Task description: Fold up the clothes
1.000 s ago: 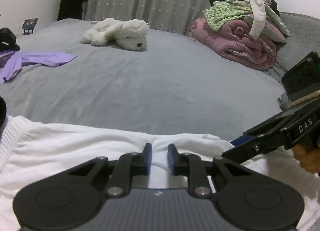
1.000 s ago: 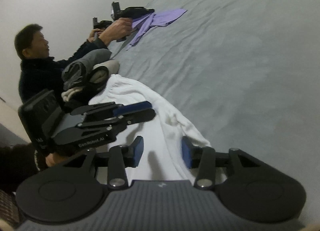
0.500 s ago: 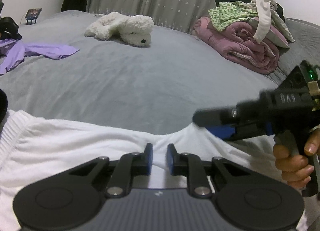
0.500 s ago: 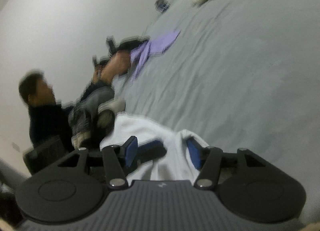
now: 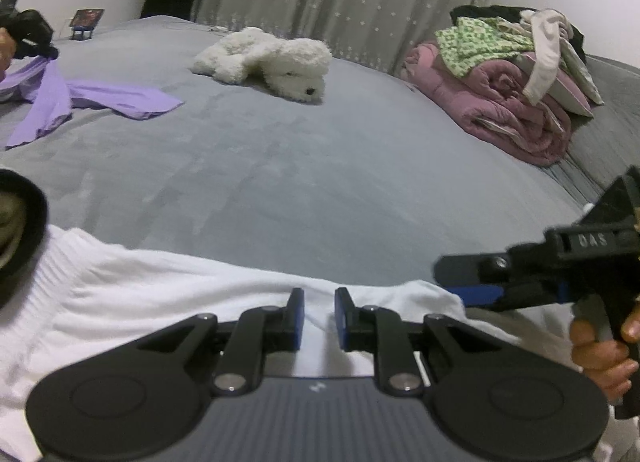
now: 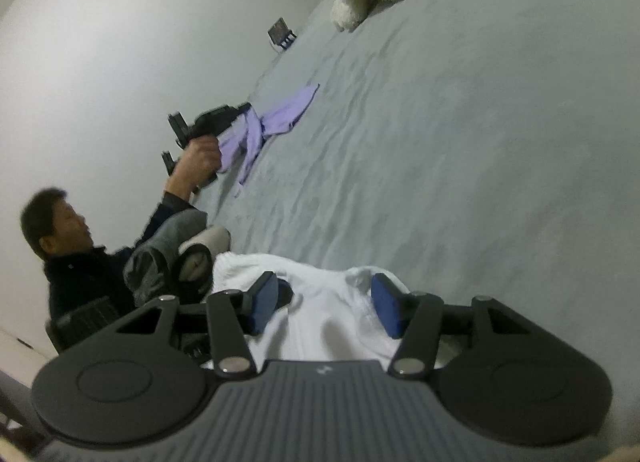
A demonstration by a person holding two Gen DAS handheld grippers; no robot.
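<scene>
A white knit garment (image 5: pixel 160 302) lies spread along the near edge of the grey bed (image 5: pixel 320 182). My left gripper (image 5: pixel 319 316) sits at its far edge, jaws narrow, with a fold of white cloth pinched between the pads. My right gripper (image 5: pixel 452 282) comes in level from the right at the garment's right corner, held by a hand (image 5: pixel 600 354). In the right wrist view, my right gripper (image 6: pixel 324 304) has its jaws wide and closing. A bunch of the white garment (image 6: pixel 332 326) rises between them, and the pads do not press on it.
A white plush toy (image 5: pixel 276 58) lies mid-bed. A pile of clothes on a pink quilt (image 5: pixel 508 102) sits at the back right. At the left edge a seated person (image 6: pixel 80 262) holds other grippers (image 6: pixel 208 122) on a purple garment (image 5: pixel 120 98). Curtains hang behind.
My right gripper has rolled from a slanted to a level pose at the garment's right corner, and its jaws stand wider. The left gripper stays put. The other person has lifted the purple garment.
</scene>
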